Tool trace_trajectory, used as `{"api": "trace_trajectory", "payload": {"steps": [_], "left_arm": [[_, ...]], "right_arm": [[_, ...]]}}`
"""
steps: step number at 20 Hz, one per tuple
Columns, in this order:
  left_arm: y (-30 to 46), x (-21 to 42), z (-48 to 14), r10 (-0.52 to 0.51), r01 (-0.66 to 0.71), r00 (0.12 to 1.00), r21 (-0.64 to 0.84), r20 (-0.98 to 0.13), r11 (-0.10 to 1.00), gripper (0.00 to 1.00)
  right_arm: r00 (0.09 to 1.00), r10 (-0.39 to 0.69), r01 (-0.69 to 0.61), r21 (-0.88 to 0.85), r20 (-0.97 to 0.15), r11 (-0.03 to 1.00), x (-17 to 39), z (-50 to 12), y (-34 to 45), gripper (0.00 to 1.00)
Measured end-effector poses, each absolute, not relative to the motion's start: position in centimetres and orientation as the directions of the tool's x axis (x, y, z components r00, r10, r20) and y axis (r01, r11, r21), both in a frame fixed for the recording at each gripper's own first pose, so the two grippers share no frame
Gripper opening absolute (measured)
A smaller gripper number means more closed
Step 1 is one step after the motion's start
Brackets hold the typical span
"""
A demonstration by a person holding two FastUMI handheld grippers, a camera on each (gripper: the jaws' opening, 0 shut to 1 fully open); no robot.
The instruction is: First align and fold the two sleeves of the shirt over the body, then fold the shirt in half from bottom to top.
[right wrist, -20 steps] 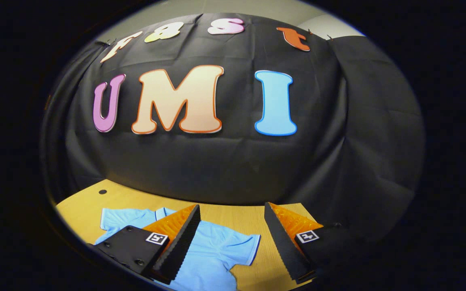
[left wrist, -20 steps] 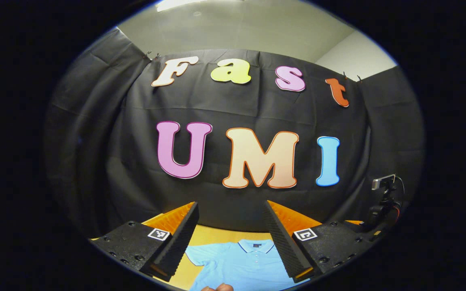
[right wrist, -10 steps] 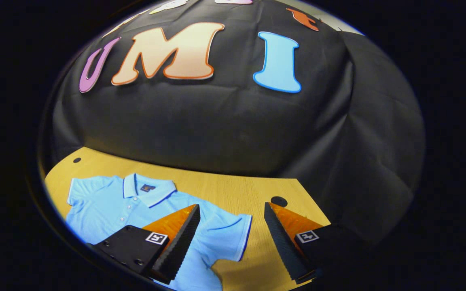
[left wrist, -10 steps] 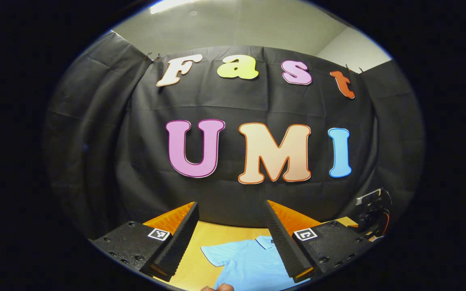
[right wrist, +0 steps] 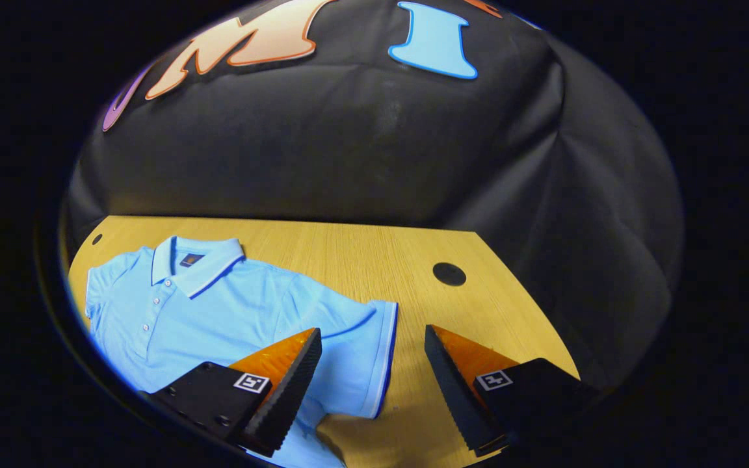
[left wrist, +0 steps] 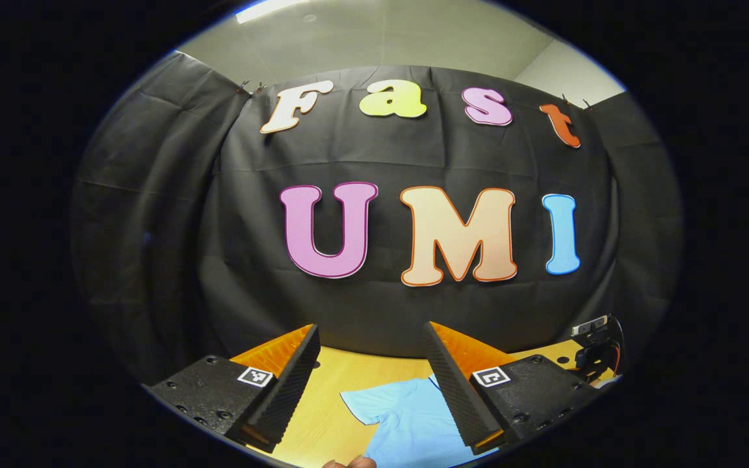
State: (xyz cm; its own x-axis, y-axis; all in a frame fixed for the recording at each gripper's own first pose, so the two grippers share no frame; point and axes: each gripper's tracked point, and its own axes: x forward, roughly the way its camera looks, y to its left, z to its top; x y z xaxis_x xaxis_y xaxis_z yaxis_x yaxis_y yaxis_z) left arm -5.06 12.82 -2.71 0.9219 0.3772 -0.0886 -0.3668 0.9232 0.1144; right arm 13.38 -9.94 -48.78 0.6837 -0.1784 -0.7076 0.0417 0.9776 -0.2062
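Note:
A light blue polo shirt (right wrist: 231, 312) lies flat, face up, on the wooden table (right wrist: 374, 253), collar (right wrist: 196, 257) toward the back wall. Its right-hand sleeve (right wrist: 365, 351) with a white-and-dark cuff spreads out between the fingers of my right gripper (right wrist: 374, 390), which hovers above it, open and holding nothing. In the left gripper view the shirt's other sleeve (left wrist: 381, 403) and part of the body (left wrist: 413, 432) show low down. My left gripper (left wrist: 371, 393) is open above the table, its right finger (left wrist: 452, 390) covering the shirt's middle.
A round cable hole (right wrist: 449, 273) sits in the table right of the sleeve, and a smaller one (right wrist: 97, 238) at the far left. A small camera on a stand (left wrist: 599, 348) is at the table's right edge. A fingertip (left wrist: 348, 463) shows at the bottom.
The right gripper has tipped down toward the table, bringing the whole shirt front and right sleeve into view. The left gripper has swung left, so the shirt slid right behind its right finger.

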Motion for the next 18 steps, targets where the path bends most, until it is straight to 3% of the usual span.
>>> {"api": "trace_trajectory", "payload": {"steps": [9,12,13,14,15,18], "left_arm": [[12.8,-4.2,-4.0,0.371,-0.356,0.921,0.130,-0.122,0.926,0.95],[12.7,-4.1,-4.3,0.370,-0.354,0.920,0.131,-0.128,0.926,0.95],[12.7,-4.1,-4.4,0.368,-0.352,0.921,0.131,-0.131,0.927,0.95],[12.6,-4.0,-4.7,0.366,-0.349,0.921,0.132,-0.137,0.928,0.95],[12.6,-4.0,-4.8,0.362,-0.345,0.921,0.135,-0.142,0.929,0.95],[12.3,-3.9,-5.1,0.355,-0.337,0.923,0.137,-0.148,0.932,0.94]], "right_arm": [[0.600,-0.166,0.097,-0.135,-0.783,0.986,12.6,-52.4,-10.0,1.00],[0.571,-0.127,0.136,-0.060,-0.811,0.989,12.2,-52.9,-9.2,0.95],[0.582,-0.128,0.142,-0.055,-0.803,0.988,12.4,-52.8,-9.4,0.87],[0.578,-0.119,0.136,-0.049,-0.807,0.989,12.2,-53.2,-9.3,0.86],[0.582,-0.113,0.127,-0.047,-0.805,0.991,12.4,-52.9,-9.3,0.78],[0.586,-0.066,0.097,-0.011,-0.807,0.995,12.2,-53.1,-8.0,0.40]]}}
